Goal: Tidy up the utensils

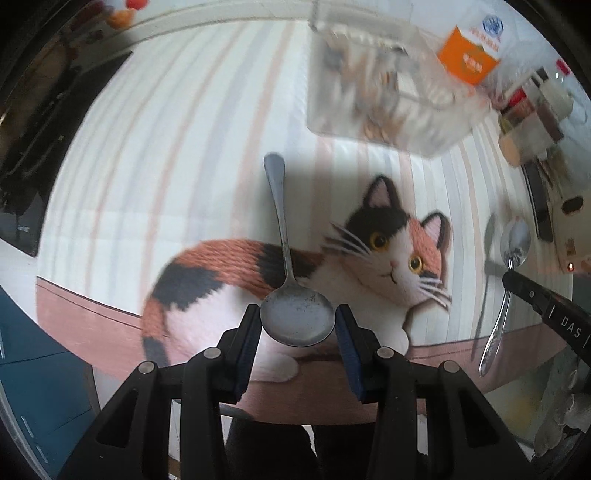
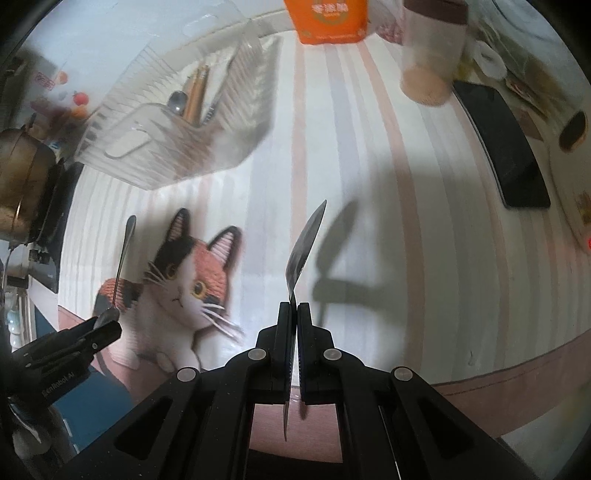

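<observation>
The left gripper (image 1: 298,325) has its blue-padded fingers (image 1: 251,332) clamped on the bowl of a big spoon (image 1: 286,266). That spoon is plain grey metal, its round bowl dull and speckled, its thin handle running away from the camera and widening to a rounded end. It hangs above the cat print (image 1: 391,254) near the front edge of the striped table mat (image 1: 184,147); whether it touches the mat cannot be told.

The right gripper (image 2: 294,306) is closed tight on the neck of a small spoon (image 2: 304,243), seen edge-on in the right wrist view, bowl forward and handle passing back between the fingers. In the left wrist view this same spoon shows a shiny oval bowl and a slim bright handle with a shaped end, held clear of the mat near its right edge, its shadow beside it.

A clear ribbed bin (image 2: 173,122) sits toward the mat's far side, holding a spoon and brownish sticks, blurred. An orange carton (image 2: 328,20) stands at the far edge, a jar (image 2: 430,55) to its right, and a black phone (image 2: 506,147) lies by the right edge.
</observation>
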